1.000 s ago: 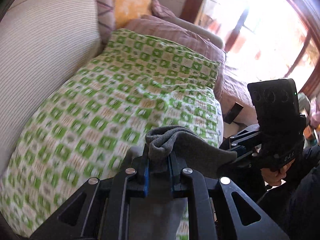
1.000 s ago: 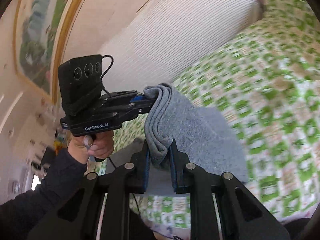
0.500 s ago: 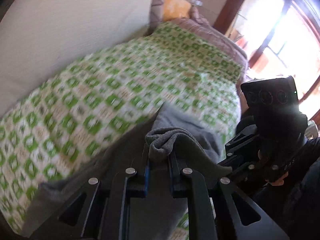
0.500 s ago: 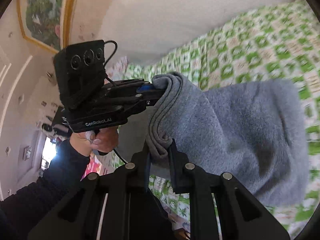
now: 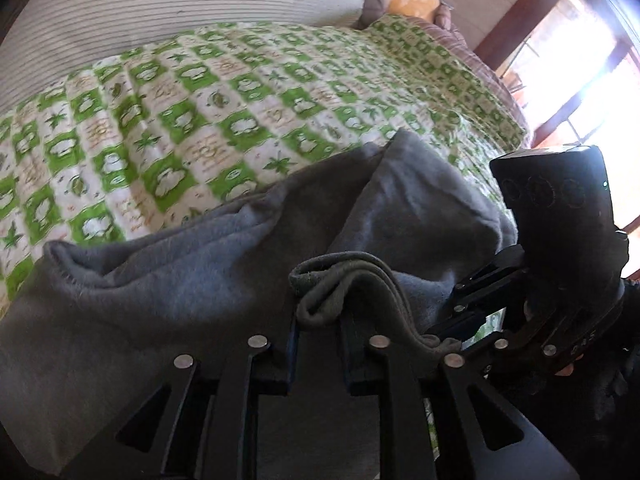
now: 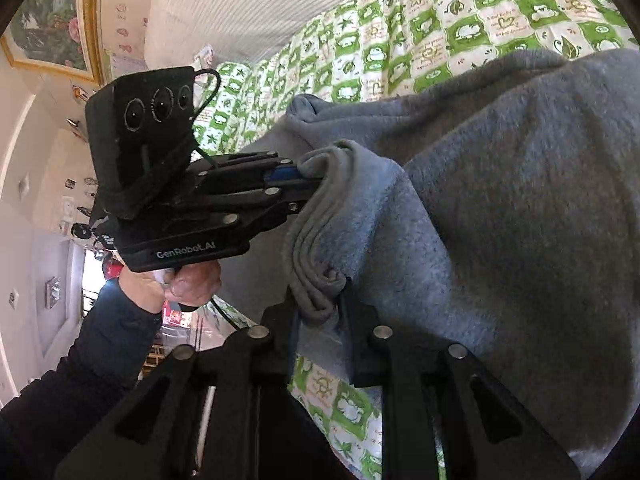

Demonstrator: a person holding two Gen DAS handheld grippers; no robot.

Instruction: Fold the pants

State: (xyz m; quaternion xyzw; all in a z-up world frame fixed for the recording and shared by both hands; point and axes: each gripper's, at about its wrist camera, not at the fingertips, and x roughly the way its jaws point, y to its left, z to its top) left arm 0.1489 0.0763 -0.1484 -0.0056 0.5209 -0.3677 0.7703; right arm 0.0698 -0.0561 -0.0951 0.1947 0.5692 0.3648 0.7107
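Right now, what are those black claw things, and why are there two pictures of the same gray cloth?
Those black claws are grabbing tools, not a real robot. A person holds one in each hand. Each tool has a small camera looking along its two fingers, so you get two pictures.

One picture comes from the left gripper. The other comes from the right gripper, where you can also see the person's hand holding the left tool.

Both claws are pinched shut on bunched edges of the gray pants. The pants drape down onto a green and white checked blanket covering a couch.
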